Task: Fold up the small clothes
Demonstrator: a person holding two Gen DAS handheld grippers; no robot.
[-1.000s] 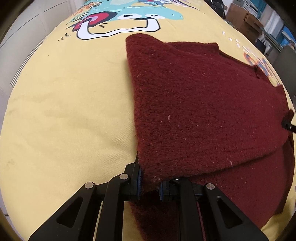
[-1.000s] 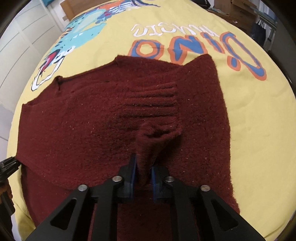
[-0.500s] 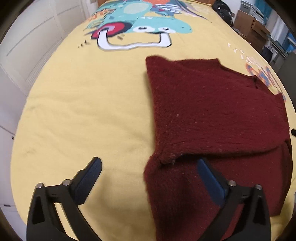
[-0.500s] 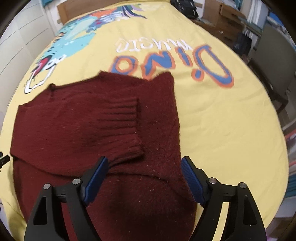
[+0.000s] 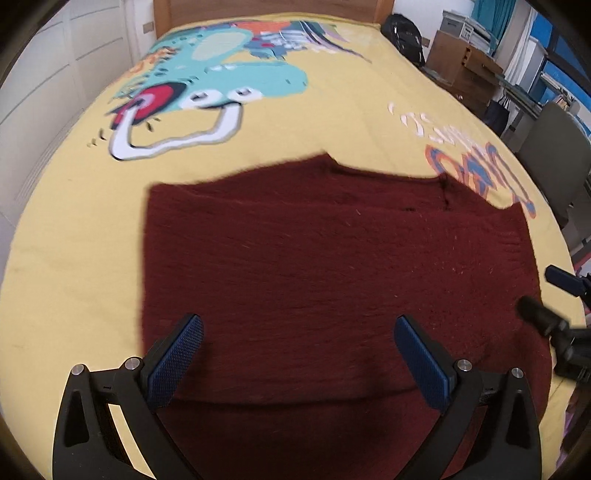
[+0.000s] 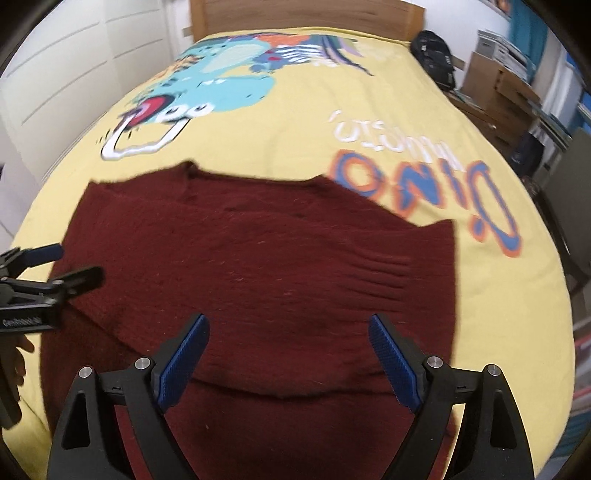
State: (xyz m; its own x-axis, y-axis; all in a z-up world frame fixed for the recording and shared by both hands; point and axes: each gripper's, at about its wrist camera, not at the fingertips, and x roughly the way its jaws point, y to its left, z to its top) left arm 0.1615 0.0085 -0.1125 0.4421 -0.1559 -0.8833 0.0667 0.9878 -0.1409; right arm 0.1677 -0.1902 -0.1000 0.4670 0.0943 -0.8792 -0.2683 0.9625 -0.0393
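A dark red knitted sweater (image 5: 314,266) lies flat on the yellow printed bedspread (image 5: 74,258), with a folded layer lying over its near part. It also shows in the right wrist view (image 6: 258,266), with a ribbed cuff (image 6: 384,269) on top at the right. My left gripper (image 5: 295,350) is open and empty above the sweater's near part. My right gripper (image 6: 288,354) is open and empty above the fold's edge. Each gripper shows at the edge of the other's view, the right one (image 5: 554,306) and the left one (image 6: 55,269).
The bed has a wooden headboard (image 6: 295,14) at the far end. White cupboard doors (image 5: 44,92) stand on the left. Cardboard boxes (image 5: 465,66), a black bag (image 5: 406,33) and a grey chair (image 5: 554,147) stand on the right beside the bed.
Both grippers let go of the sweater, opened wide and drew back and up. The folded layer now lies flat on the sweater.
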